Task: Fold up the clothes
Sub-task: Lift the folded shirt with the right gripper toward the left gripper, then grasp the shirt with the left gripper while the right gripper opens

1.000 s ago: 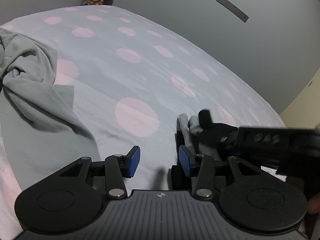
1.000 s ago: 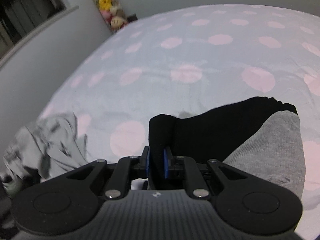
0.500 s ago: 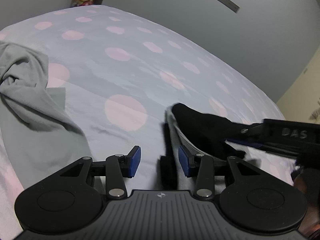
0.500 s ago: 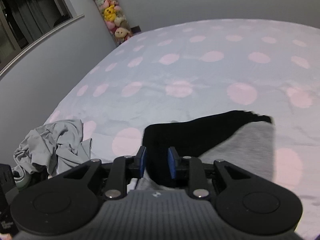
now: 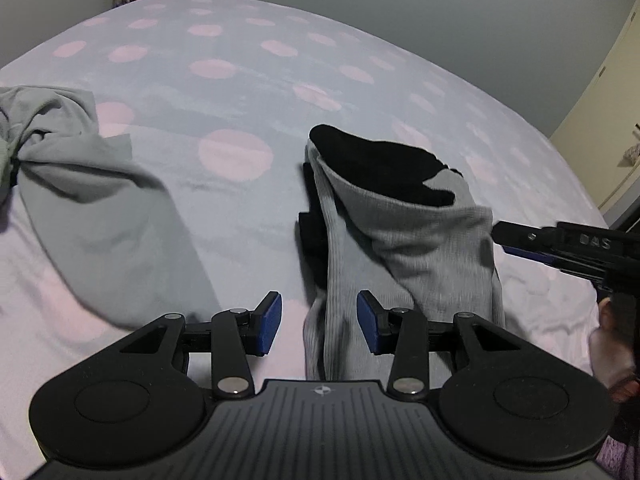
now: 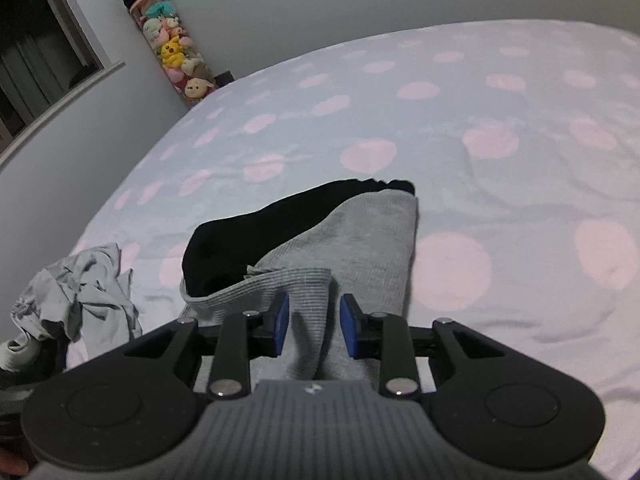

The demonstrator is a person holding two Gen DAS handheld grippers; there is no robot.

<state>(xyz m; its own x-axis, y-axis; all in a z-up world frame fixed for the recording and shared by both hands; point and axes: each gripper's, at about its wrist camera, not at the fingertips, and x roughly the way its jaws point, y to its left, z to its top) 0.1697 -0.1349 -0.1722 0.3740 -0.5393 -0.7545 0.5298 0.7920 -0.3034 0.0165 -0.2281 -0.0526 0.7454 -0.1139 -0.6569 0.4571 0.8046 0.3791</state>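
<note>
The bed [image 5: 280, 92] is used as the folding surface, and a crumpled grey shirt [image 5: 92, 184] is left aside. The grey-and-black garment [image 5: 404, 236] is laid mid-bed, doubled over, its black part shown on top. It is straddled, ungripped, by the spread left gripper [image 5: 319, 323] and right gripper [image 6: 313, 326].

Lilac bed sheet with pink dots [image 5: 224, 80], carrying a crumpled pale grey garment [image 5: 92, 188] and a grey-and-black ribbed garment [image 5: 404, 220].
</note>
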